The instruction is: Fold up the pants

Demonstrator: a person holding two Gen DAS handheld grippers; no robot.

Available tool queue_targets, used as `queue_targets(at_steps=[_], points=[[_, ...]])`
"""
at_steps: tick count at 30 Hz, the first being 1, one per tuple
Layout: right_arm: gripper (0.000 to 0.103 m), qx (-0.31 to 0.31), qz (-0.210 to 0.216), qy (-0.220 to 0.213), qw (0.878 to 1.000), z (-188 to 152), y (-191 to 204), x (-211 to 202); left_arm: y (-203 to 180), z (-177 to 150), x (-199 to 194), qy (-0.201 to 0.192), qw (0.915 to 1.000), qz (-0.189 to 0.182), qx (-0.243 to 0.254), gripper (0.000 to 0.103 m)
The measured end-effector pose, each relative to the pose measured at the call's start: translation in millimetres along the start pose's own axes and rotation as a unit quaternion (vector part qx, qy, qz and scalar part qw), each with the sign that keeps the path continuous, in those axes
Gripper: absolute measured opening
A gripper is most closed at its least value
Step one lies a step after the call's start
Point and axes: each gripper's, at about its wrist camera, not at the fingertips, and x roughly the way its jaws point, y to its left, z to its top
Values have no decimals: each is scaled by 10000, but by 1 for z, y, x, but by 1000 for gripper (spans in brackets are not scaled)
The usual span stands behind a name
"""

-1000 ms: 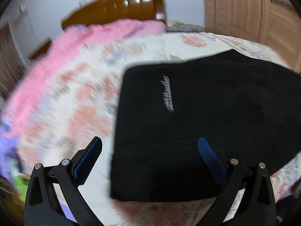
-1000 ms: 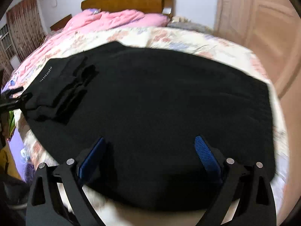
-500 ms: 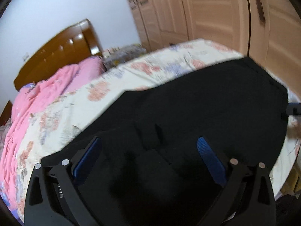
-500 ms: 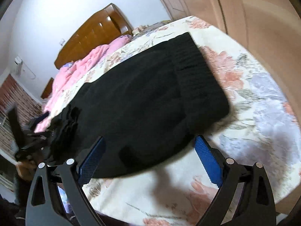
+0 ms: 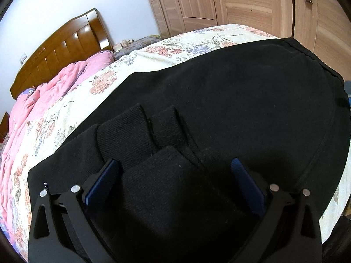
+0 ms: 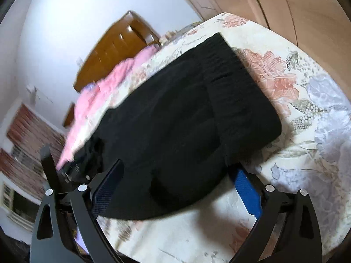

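While spread flat, black pants (image 5: 241,100), cuffs bunched

My left wrist view is sharp and evenly lit; glare spots sit on the glossy brown wooden headboard (image 5: 63,50) at upper left. The black knit pants (image 5: 230,109) swallow detail, their folds barely readable at centre. My right wrist view smears: the pink quilted blanket (image 6: 105,83) and the red-brick-patterned curtain (image 6: 28,135) at left are streaked. Both frames bow strongly at the edges, with dark corners.
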Motion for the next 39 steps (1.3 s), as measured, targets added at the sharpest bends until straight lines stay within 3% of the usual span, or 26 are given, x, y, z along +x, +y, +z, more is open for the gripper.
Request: queue_targets(at_steps=[1, 3, 5, 9, 13, 15, 19, 23, 27, 32, 37, 39], points=[[82, 52, -48, -67, 10000, 0, -1, -2, -1, 1, -1, 14, 10000, 4, 0, 102], [47, -95, -358, -213, 9991, -3, -2, -8, -1, 3, -6, 100, 9999, -26, -42, 101], [38, -189, -373, -323, 9986, -5, -2, -14, 1, 14, -18, 24, 9996, -256, -126, 101], [33, -720, -676, -496, 9939, -9, 15, -18, -12, 52, -40, -226, 9976, -656, -23, 101], [28, -1496, -1255, -752, 9779, -17, 44, -22, -50, 111, -44, -263, 9919, -1190, 358, 101], [27, -1830, -1603, -819, 9665, -23, 55, -20, -84, 148, -44, -182, 9844, -1622, 658, 101], [27, -2287, -2116, -908, 9459, -35, 68, -14, -146, 198, -40, 33, 9693, -2146, 1196, 101], [27, -2470, -2294, -964, 9365, -41, 71, -12, -201, 220, -32, 347, 9592, -2273, 1646, 101], [27, -2600, -2368, -1042, 9303, -44, 76, -10, -252, 216, -21, 655, 9455, -2249, 2260, 101], [27, -2660, -2362, -1109, 9280, -45, 79, -9, -286, 207, 8, 1030, 9332, -1985, 2813, 101], [27, -2812, -2390, -1190, 9218, -46, 86, -8, -307, 203, 11, 1147, 9178, -1457, 3511, 101], [27, -2861, -2396, -1221, 9197, -47, 88, -8, -310, 200, 22, 1226, 9143, -994, 3730, 101]])
